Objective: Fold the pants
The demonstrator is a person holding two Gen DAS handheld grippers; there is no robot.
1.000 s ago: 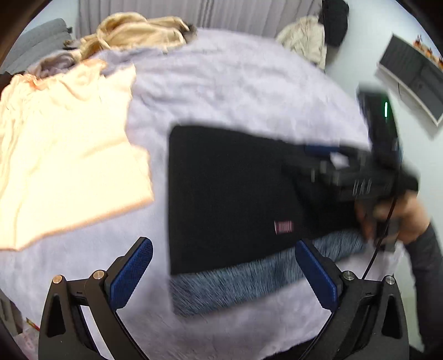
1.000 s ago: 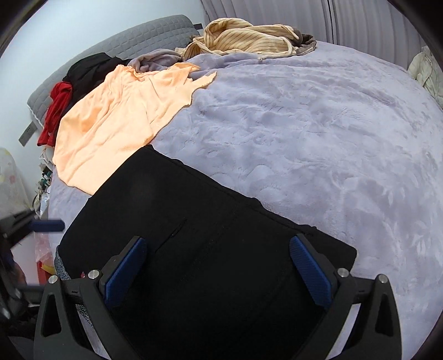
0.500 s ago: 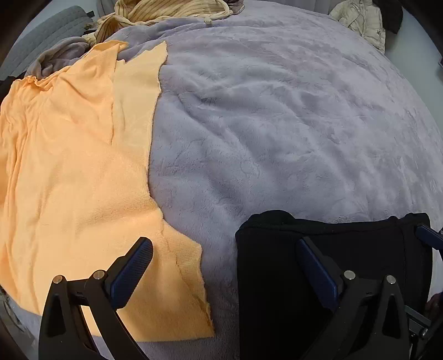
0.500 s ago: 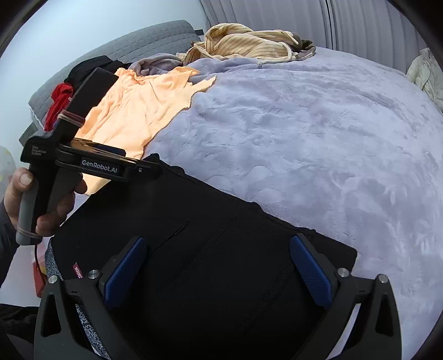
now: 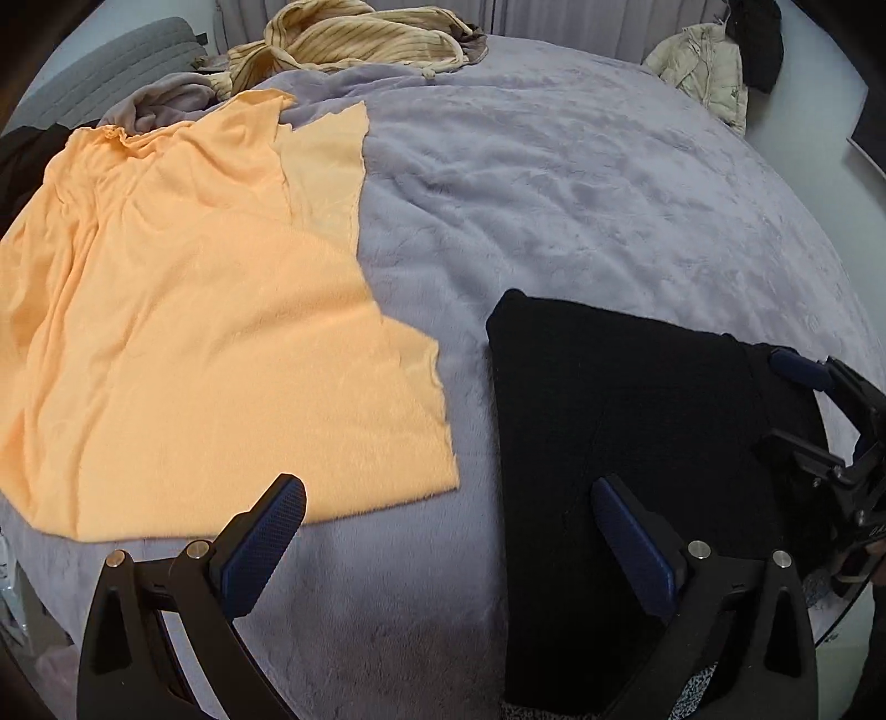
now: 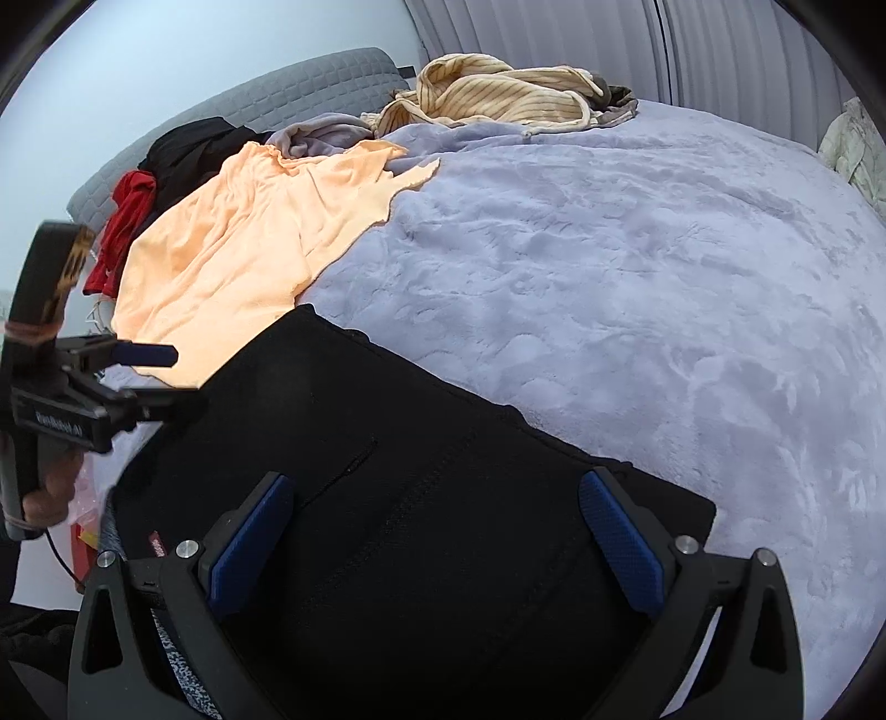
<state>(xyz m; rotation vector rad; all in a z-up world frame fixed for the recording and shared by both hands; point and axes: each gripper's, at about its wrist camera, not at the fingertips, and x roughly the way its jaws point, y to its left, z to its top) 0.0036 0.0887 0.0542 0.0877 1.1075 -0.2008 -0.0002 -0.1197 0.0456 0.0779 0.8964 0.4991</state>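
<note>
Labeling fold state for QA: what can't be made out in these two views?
- Near end of the black pants: both views, hidden behind the tools and cut by the bottom edge.
- Small red tag: right view, too small to read.
- Clothes pile by the headboard: right view, items overlap.

A wide bed covered in a plush lavender blanket [image 6: 609, 266] fills nearly all of the space ahead of both claws, its pile pressed into soft swirls. Far ahead and to the left of the right claw stands a grey quilted headboard [image 6: 310, 83], set against a plain pale wall [image 6: 166, 50]. Straight ahead, past the far edge of the bed, hang pale vertical pleats [image 6: 637, 50], probably curtains. Far ahead and to the right of the left claw, a white wall [image 5: 814, 83] shows beyond the bed's edge. The light is soft and even, without hard shadows.
</note>
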